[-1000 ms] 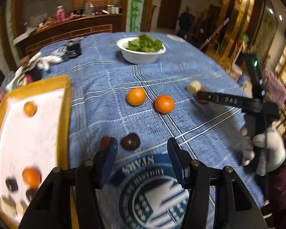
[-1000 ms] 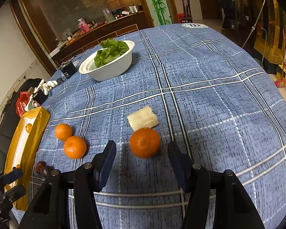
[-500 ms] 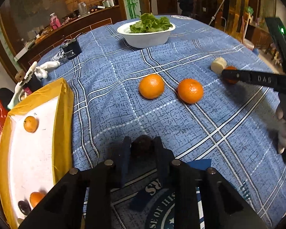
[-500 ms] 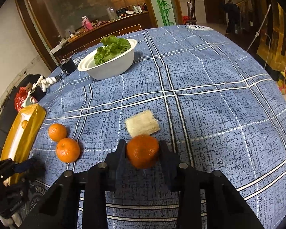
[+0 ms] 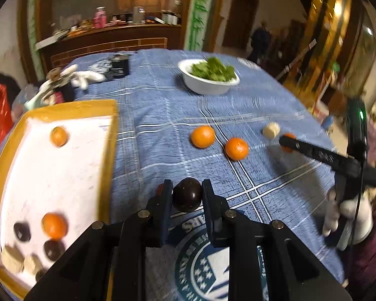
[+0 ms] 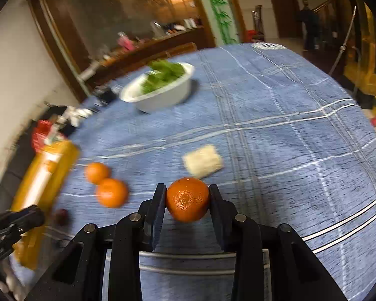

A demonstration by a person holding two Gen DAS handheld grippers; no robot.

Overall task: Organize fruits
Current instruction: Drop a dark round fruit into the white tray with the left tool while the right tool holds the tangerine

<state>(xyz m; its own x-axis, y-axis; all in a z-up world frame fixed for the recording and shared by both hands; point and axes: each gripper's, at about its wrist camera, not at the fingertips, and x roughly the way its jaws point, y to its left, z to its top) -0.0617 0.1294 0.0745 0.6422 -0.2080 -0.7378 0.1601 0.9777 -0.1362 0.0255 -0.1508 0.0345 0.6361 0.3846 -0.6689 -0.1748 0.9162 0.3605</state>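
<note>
Both tongs are full: your left gripper [image 5: 187,195] pinches a dark plum [image 5: 187,198], your right gripper [image 6: 188,199] a mandarin [image 6: 187,199]. Swing hard toward the tray [image 5: 107,150] and either round fruit may slip free.

Two low wrist views facing across the tablecloth [image 5: 163,115] — sharing bowl [image 6: 163,97], oranges [image 5: 203,136]

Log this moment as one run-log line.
left gripper: shut on dark plum | right gripper: shut on mandarin | destination: yellow tray

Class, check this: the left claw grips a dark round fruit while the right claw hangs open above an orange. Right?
Not quite. The right claw is not open: the right wrist view shows it shut on the orange. The left claw does grip the dark round fruit.
</note>
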